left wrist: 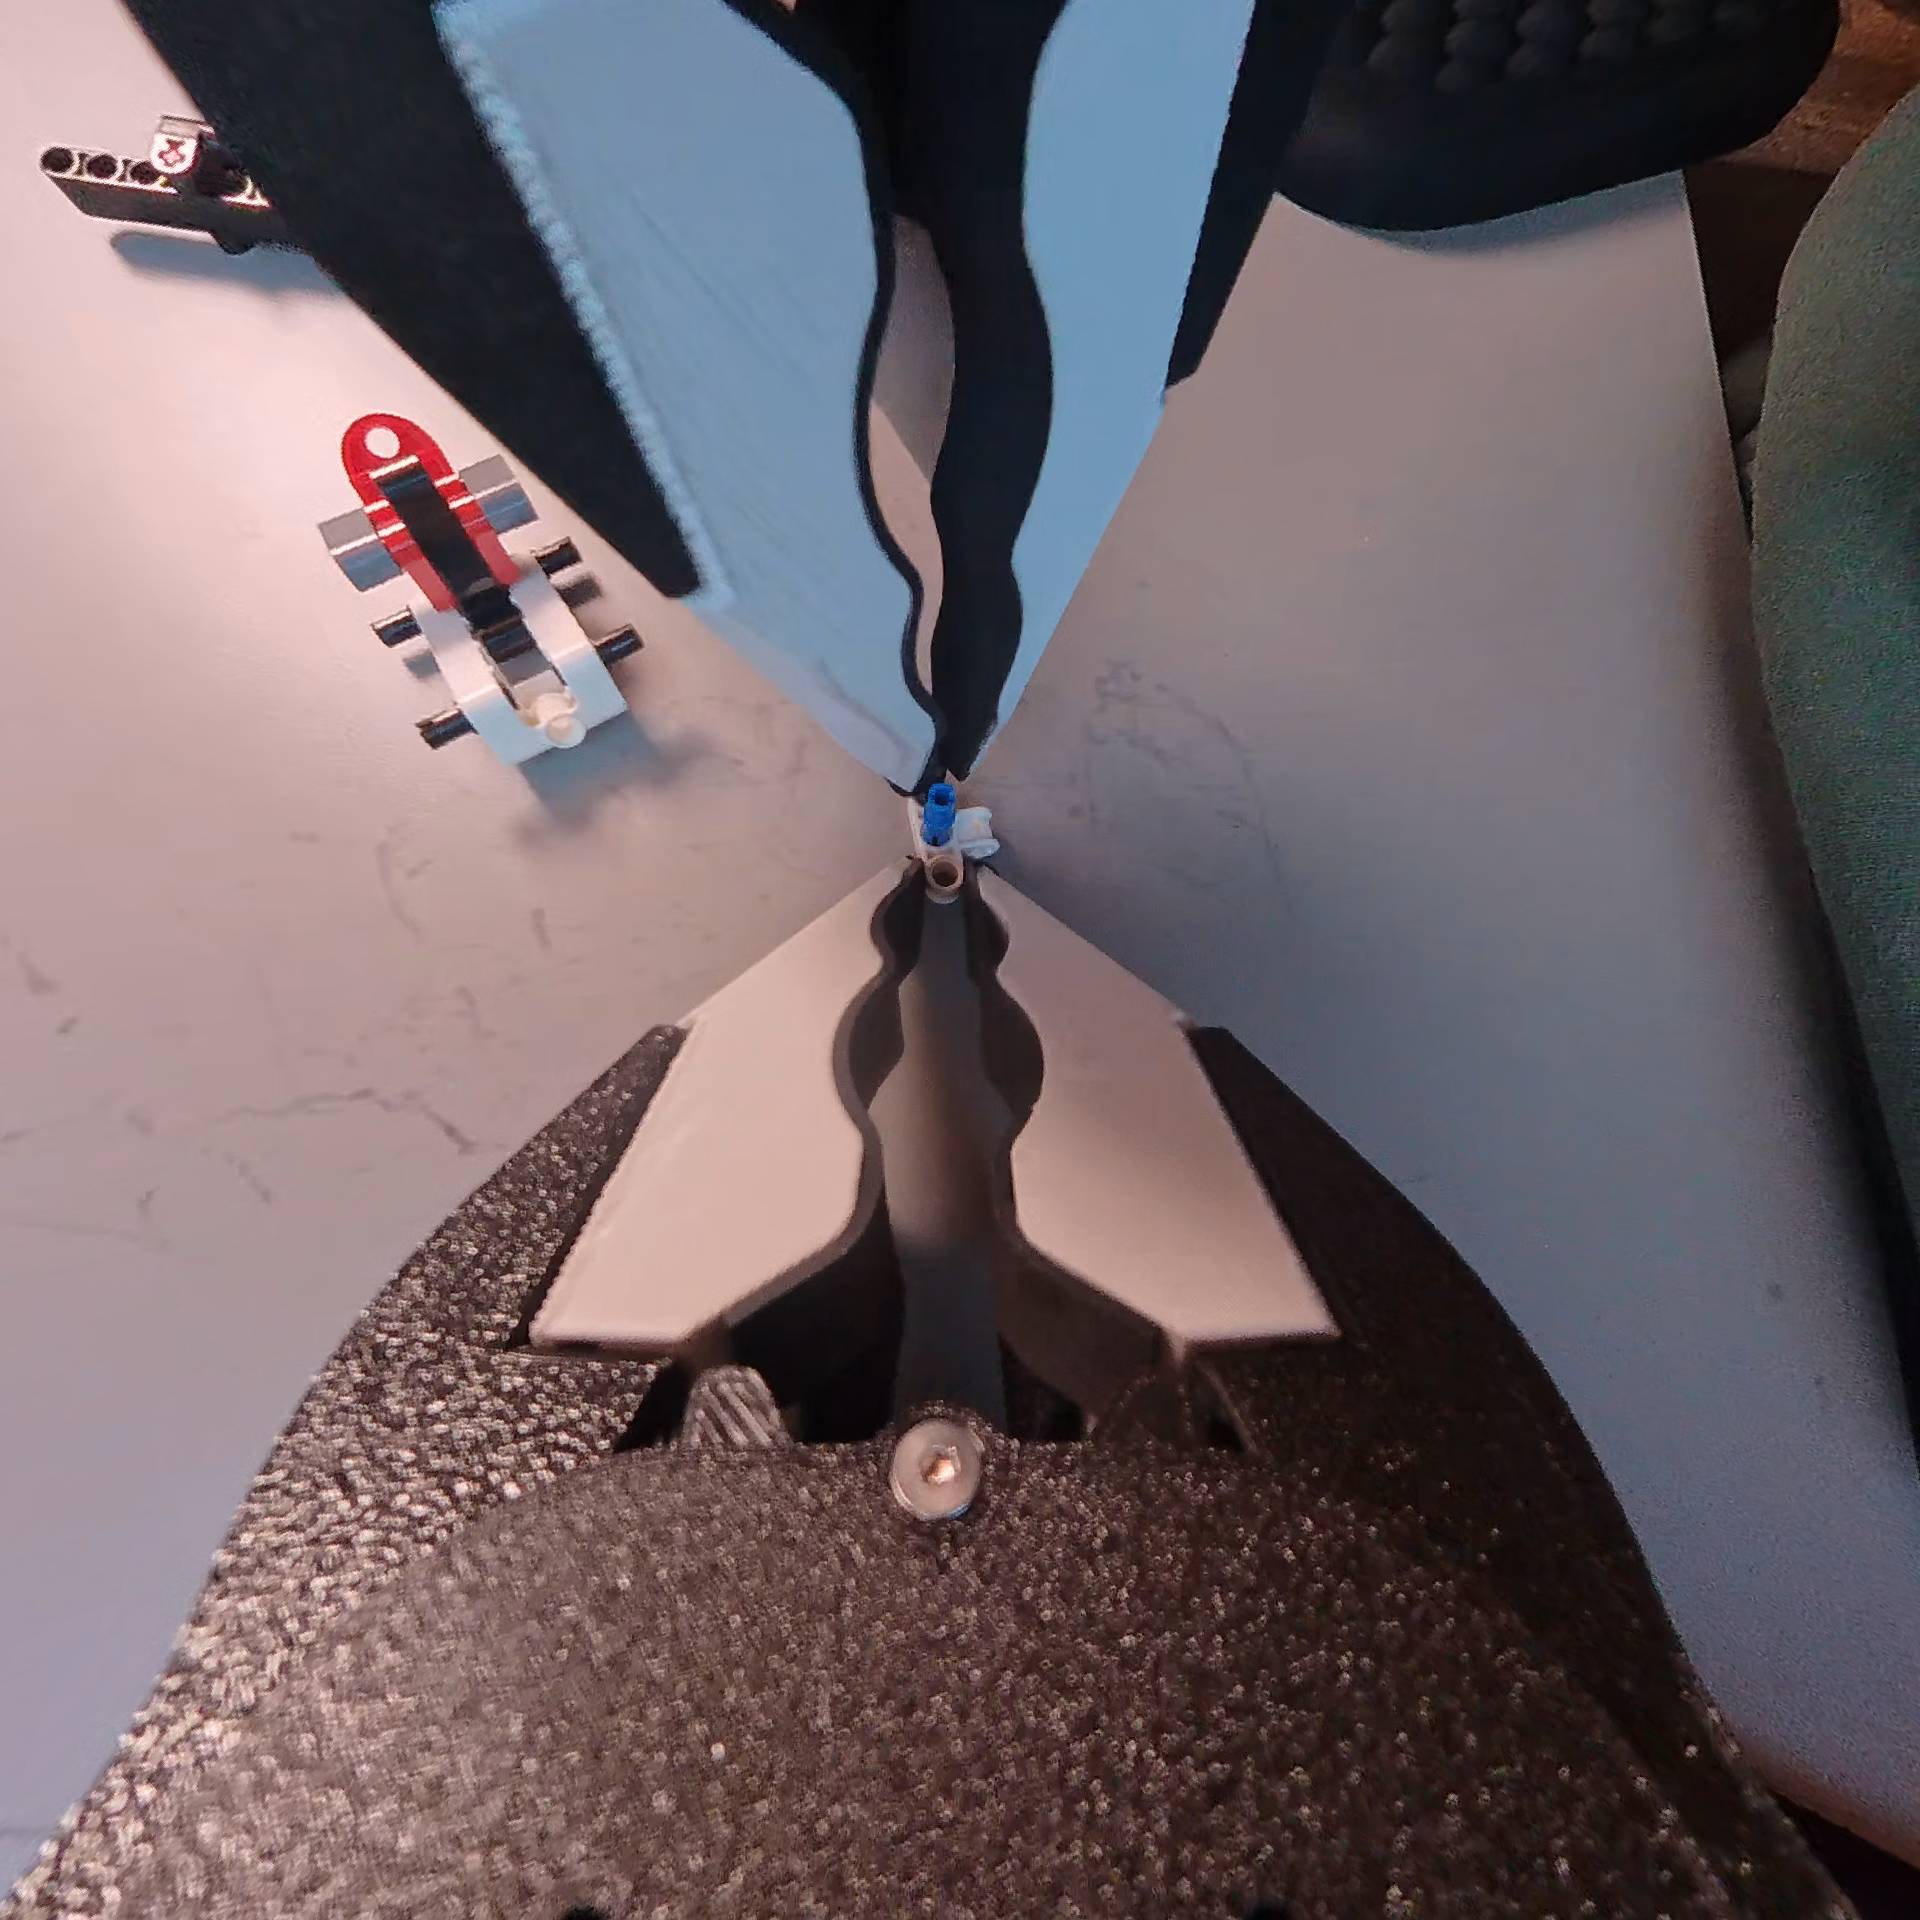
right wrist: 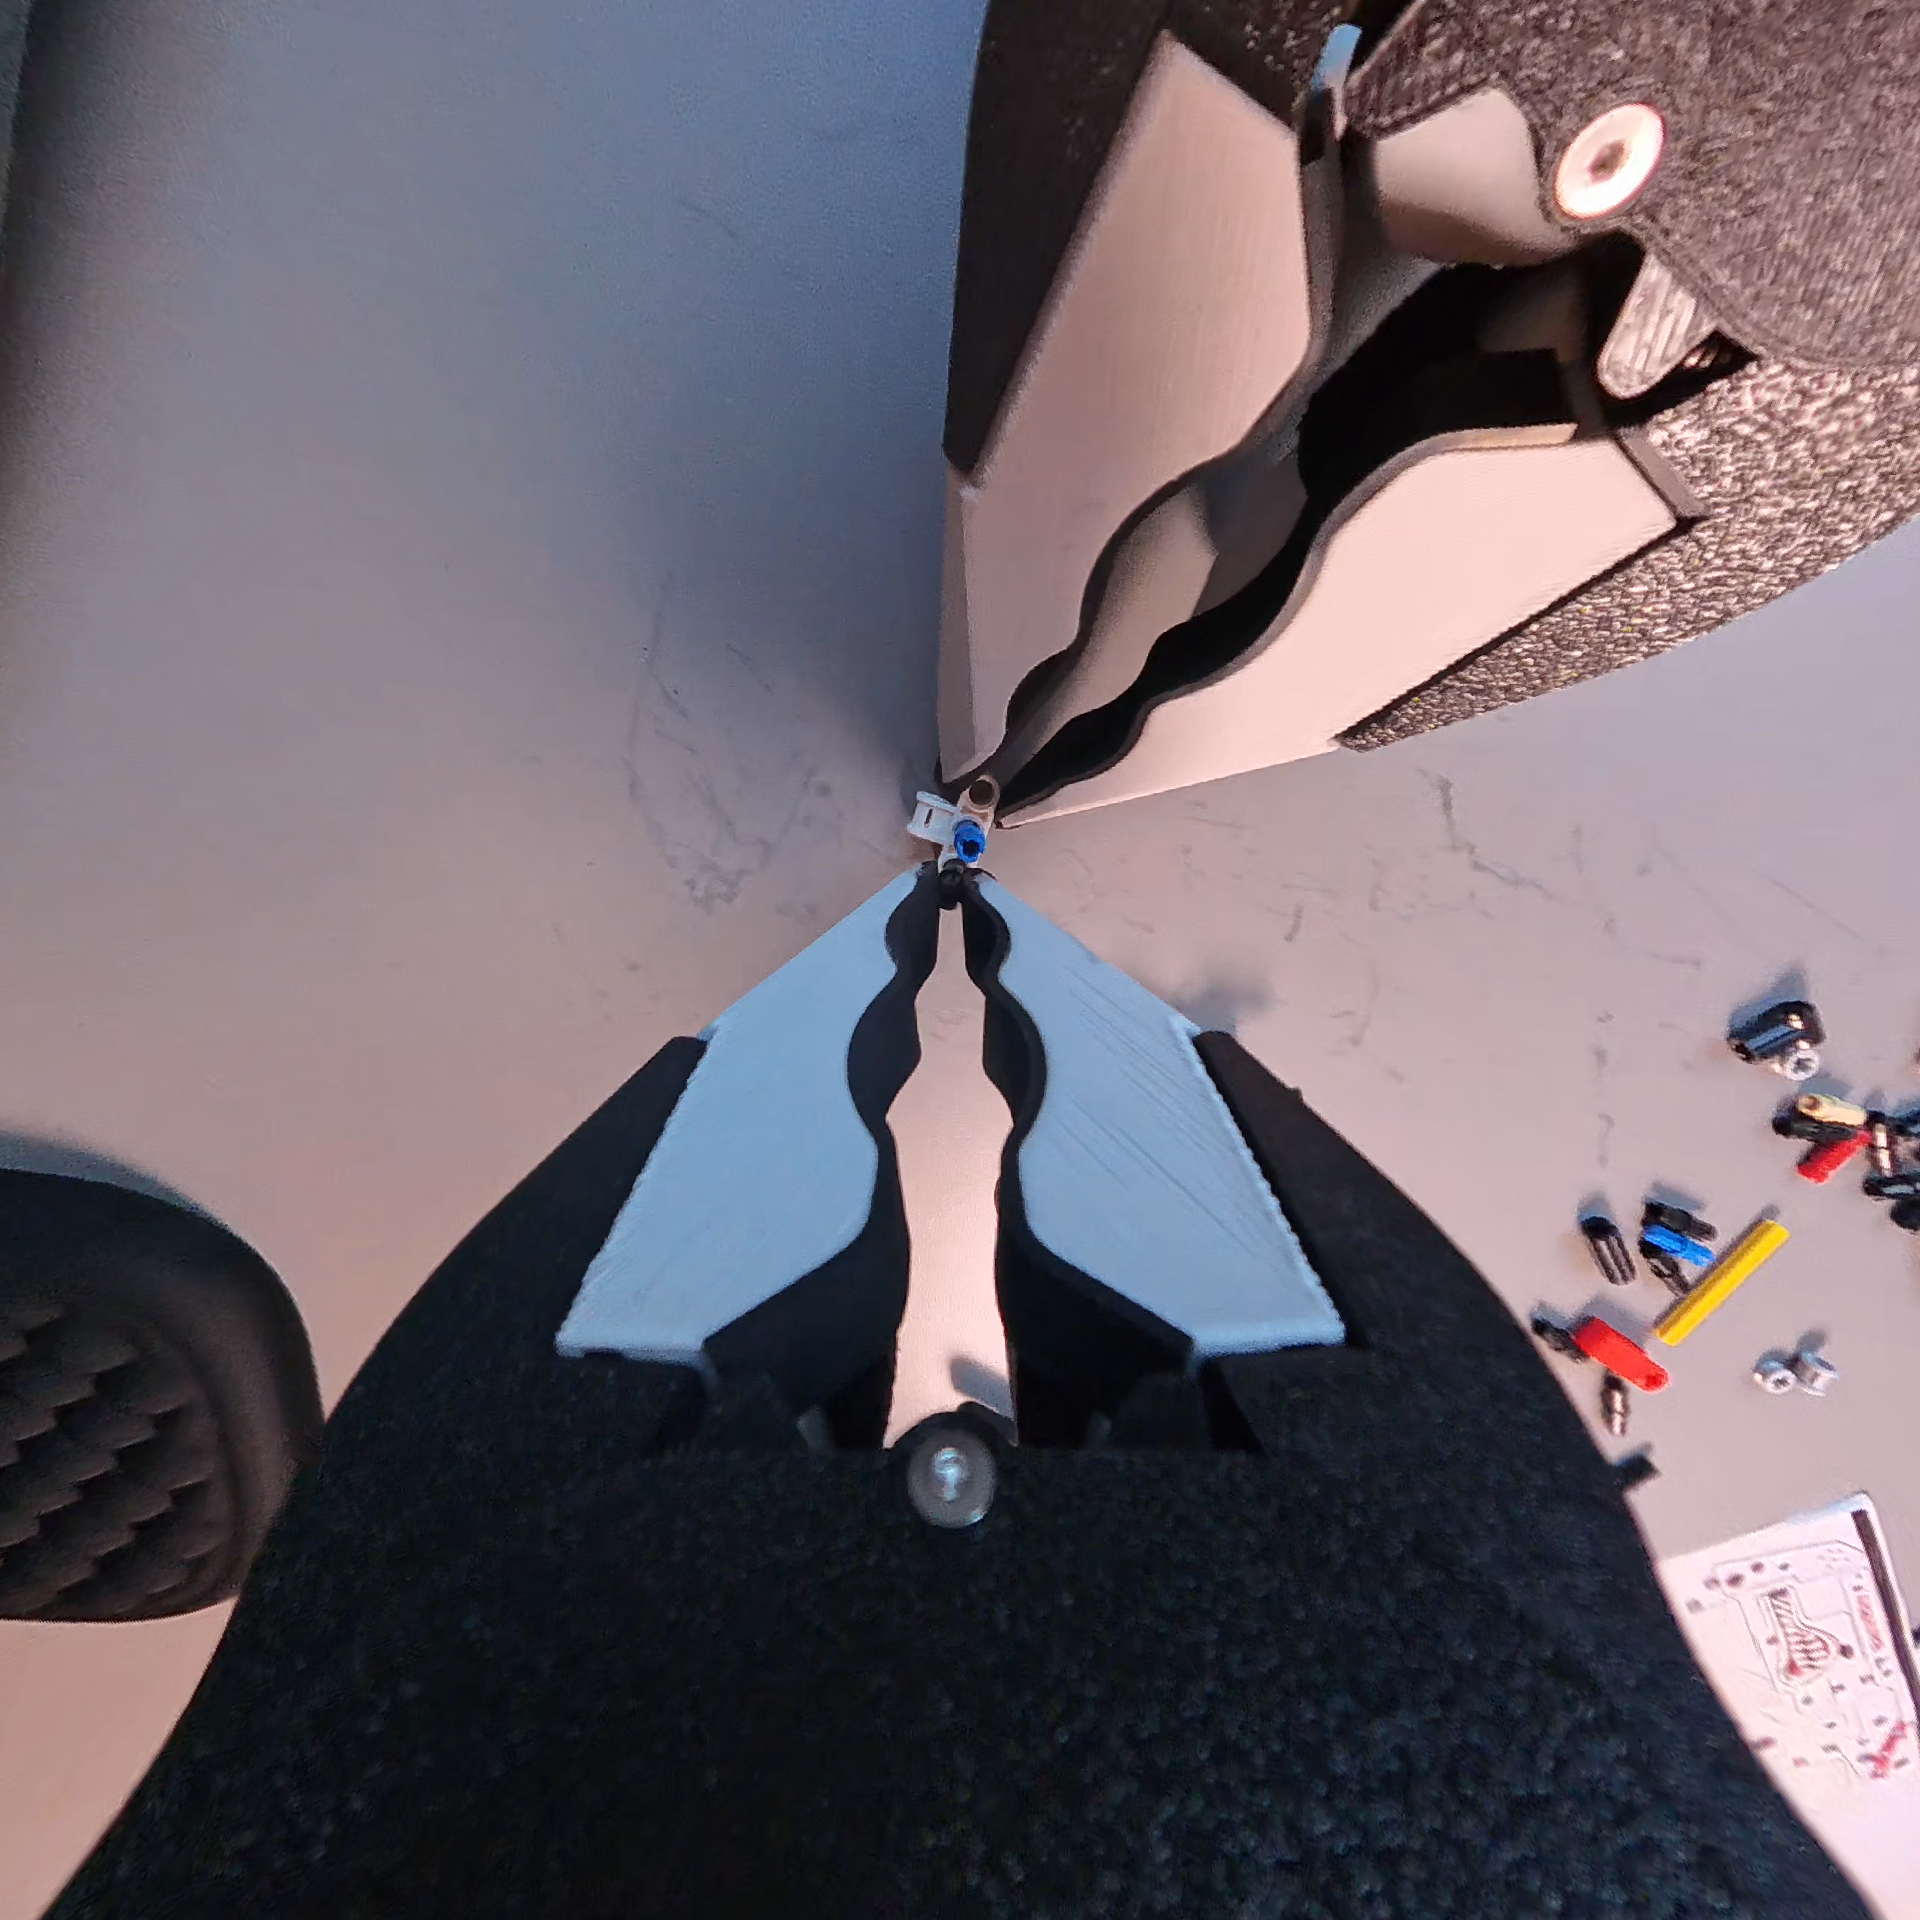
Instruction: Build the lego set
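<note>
A small white connector [left wrist: 971, 826] with a blue pin [left wrist: 940, 814] through it hangs above the grey table between my two grippers. My left gripper [left wrist: 941, 871] is shut on a tan pin [left wrist: 943, 875] at one end of it. My right gripper [right wrist: 951, 885] is shut on a black pin [right wrist: 950, 891] at the other end. The connector [right wrist: 928, 810] and blue pin [right wrist: 968, 834] also show in the right wrist view, where the left gripper [right wrist: 977, 795] comes in from the upper right. In the left wrist view the right gripper [left wrist: 940, 774] comes in from the top.
A part-built red, white and black model [left wrist: 468, 592] lies on the table [left wrist: 260, 1039] at left, with a black beam [left wrist: 156, 182] farther back. Loose small parts [right wrist: 1714, 1278] and an instruction sheet [right wrist: 1818, 1662] lie at right. A black chair [right wrist: 104, 1403] stands by the table edge. Both grippers' tips are close together, under 4 cm apart.
</note>
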`<action>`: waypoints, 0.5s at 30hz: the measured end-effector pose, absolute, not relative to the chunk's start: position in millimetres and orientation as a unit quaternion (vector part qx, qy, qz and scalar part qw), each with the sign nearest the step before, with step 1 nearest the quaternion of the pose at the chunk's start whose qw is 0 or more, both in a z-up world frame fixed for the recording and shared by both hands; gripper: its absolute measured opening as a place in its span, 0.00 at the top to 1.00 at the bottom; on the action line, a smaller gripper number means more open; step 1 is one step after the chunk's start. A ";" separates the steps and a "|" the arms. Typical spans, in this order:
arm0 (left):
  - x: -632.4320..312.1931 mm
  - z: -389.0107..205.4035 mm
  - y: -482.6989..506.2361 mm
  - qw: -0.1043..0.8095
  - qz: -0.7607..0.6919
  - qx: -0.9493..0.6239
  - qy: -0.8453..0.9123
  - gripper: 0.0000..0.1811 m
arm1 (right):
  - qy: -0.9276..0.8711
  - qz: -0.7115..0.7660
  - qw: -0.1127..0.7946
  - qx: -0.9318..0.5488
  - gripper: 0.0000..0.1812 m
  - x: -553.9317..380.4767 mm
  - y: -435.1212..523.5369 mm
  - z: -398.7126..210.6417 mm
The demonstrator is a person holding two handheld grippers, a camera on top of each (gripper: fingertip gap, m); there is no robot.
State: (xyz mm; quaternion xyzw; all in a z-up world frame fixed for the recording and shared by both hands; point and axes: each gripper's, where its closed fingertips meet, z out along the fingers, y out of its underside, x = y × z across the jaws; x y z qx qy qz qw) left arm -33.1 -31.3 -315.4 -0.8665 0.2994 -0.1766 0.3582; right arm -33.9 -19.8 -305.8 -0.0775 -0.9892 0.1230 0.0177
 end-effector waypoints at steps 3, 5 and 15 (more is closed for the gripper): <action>-33.1 -315.3 -31.2 0.357 -0.181 -0.867 0.297 0.96 | -0.991 0.115 0.020 -0.072 0.98 -34.3 -20.9 -312.1; -33.3 -315.3 -31.1 0.357 -0.184 -0.867 0.295 0.96 | -0.991 0.114 0.017 -0.074 0.98 -34.3 -20.6 -312.1; -32.8 -315.5 -31.4 0.355 -0.186 -0.867 0.295 0.96 | -0.978 0.150 0.056 -0.132 0.90 -32.3 -20.9 -306.8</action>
